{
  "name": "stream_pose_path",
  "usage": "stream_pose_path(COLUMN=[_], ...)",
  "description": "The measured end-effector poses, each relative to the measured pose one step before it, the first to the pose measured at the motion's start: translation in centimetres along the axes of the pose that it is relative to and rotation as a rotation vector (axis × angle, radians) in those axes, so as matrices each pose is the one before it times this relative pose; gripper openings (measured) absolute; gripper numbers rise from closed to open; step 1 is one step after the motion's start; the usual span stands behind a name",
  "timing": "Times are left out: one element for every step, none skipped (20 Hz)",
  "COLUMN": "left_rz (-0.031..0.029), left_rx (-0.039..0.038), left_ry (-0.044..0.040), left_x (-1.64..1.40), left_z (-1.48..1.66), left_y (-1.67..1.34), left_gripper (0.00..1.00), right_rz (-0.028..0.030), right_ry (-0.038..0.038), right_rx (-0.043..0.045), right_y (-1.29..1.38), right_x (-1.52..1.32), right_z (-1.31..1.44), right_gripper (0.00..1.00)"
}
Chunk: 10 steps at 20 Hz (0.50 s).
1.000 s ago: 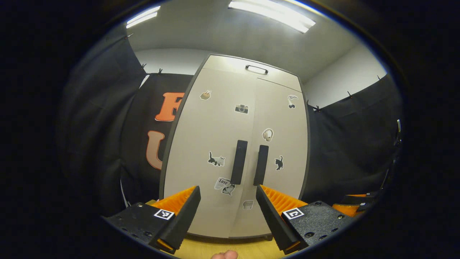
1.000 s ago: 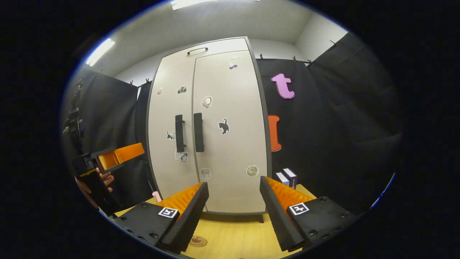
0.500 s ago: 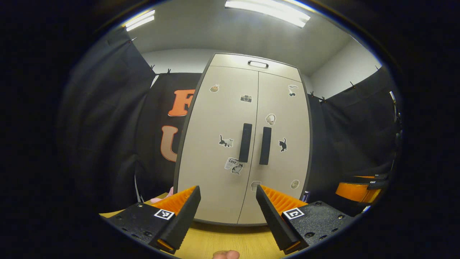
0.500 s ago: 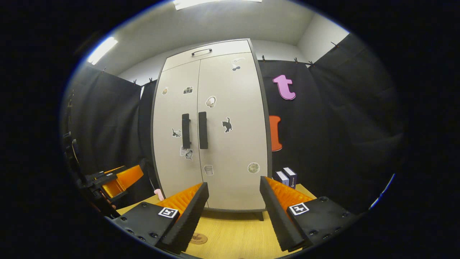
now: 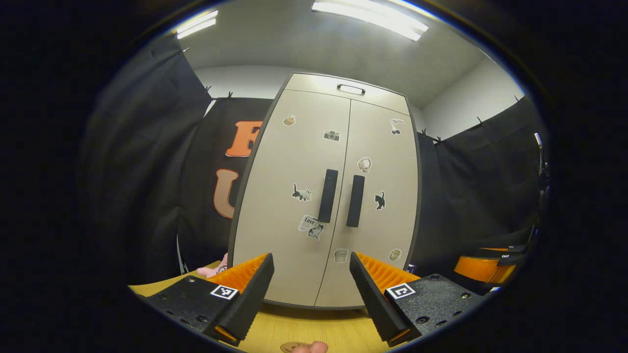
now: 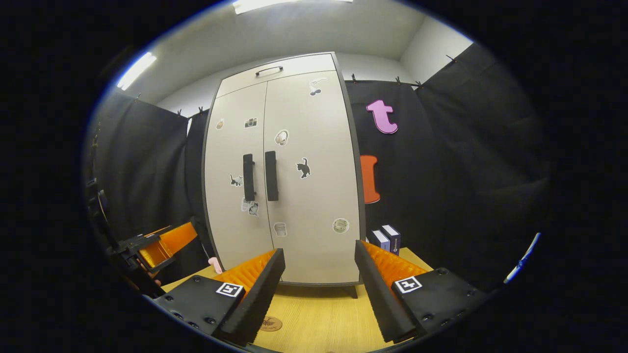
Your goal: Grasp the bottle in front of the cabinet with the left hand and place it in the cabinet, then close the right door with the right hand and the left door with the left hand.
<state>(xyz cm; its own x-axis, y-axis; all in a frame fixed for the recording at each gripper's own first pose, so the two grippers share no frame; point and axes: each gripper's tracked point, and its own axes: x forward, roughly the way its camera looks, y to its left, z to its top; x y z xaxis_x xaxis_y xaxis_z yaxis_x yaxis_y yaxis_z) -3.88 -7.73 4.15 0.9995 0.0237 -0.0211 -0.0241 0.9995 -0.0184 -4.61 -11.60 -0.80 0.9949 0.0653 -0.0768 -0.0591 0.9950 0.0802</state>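
A beige cabinet stands on the wooden table with both doors shut flat, their two black handles side by side at the middle seam. My left gripper is open and empty a short way in front of the doors. My right gripper is also open and empty, facing the right door. The left gripper also appears at the left edge of the right gripper view, and the right gripper at the right edge of the left gripper view.
Two small dark boxes stand on the table right of the cabinet. A pink object lies left of its base. A round coaster lies on the wood near my right gripper.
Both grippers have backed off a little from the shut cabinet and shifted slightly; the doors stay shut and both grippers stay open.
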Motion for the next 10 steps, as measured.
stream_pose_path(left_rz=[-0.00253, 0.00060, -0.00102, 0.00206, 0.00020, -0.00193, -0.00092, -0.00072, -0.00117, -0.00144], left_rx=[-0.00045, -0.00119, -0.00160, -0.00008, 0.00098, 0.00378, 0.00599, 0.00388, 0.00027, -0.00075], left_ry=[0.00223, 0.00141, 0.00015, -0.00092, -0.00178, -0.00025, 0.00076, -0.00114, -0.00141, -0.00151], left_x=[0.055, -0.110, 0.044, -0.100, 0.039, -0.060, 0.194, -0.088, 0.012, -0.004], left_z=[-0.086, -0.018, -0.020, 0.058, 0.055, 0.033, 0.018, 0.060, 0.046, 0.017], left_y=[-0.067, -0.016, -0.026, 0.069, -0.025, -0.076, 0.029, -0.079, -0.045, -0.073], left_gripper=[0.95, 0.95, 0.95, 0.95, 0.95, 0.95, 0.95, 0.95, 0.95, 0.95], right_rz=[-0.00300, -0.00235, -0.00160, -0.00082, -0.00053, 0.00112, 0.00203, 0.00176, 0.00218, 0.00075], right_ry=[-0.00159, -0.00150, -0.00149, -0.00053, 0.00028, 0.00198, 0.00262, 0.00219, 0.00122, -0.00083], right_rx=[-0.00114, -0.00134, -0.00135, -0.00066, 0.00042, 0.00110, 0.00153, 0.00144, 0.00135, 0.00081], right_y=[-0.072, -0.066, -0.071, -0.017, 0.052, 0.040, 0.069, 0.106, 0.085, 0.069], right_x=[-0.007, 0.031, 0.039, 0.040, 0.079, 0.049, -0.050, 0.092, -0.020, 0.021], right_z=[0.074, 0.014, 0.061, -0.016, 0.021, -0.087, -0.040, -0.067, -0.029, 0.017], right_gripper=[0.96, 0.96, 0.96, 0.96, 0.96, 0.96, 0.96, 0.96, 0.96, 0.96])
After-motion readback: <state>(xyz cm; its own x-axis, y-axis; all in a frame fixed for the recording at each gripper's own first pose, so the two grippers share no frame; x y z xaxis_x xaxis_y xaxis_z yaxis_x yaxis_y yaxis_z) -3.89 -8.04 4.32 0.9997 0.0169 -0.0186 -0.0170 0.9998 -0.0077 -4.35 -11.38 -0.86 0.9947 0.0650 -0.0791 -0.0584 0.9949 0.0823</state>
